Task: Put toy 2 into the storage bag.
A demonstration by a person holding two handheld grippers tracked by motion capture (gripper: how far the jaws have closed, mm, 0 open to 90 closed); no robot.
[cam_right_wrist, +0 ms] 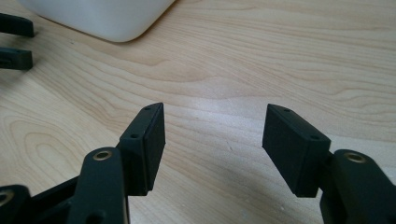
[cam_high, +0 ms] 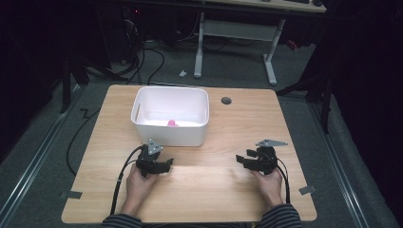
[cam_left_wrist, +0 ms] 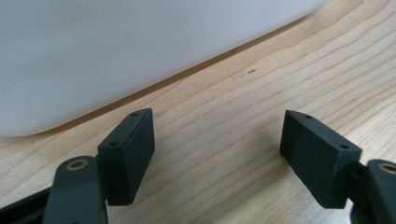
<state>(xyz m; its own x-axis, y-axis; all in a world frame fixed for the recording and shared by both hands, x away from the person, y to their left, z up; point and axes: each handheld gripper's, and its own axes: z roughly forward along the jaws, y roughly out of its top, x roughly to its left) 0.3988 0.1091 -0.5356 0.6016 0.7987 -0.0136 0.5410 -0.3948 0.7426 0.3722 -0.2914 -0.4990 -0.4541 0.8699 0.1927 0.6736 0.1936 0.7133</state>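
Bin (cam_high: 170,135) holds a pink ball (cam_high: 172,123); both grippers (cam_high: 160,165) (cam_high: 246,160) rest empty, jaws apart, at its 6 o'clock. Next, probably a reach inside.

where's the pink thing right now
In the high view the pink thing lies on the floor of the white bin, near its front wall, at the far left-centre of the table, beyond the left gripper.

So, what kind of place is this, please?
Probably a lab or workshop set up for recording: a wooden table holding a white bin, cables on grey carpet, a height-adjustable desk behind, and dark surroundings.
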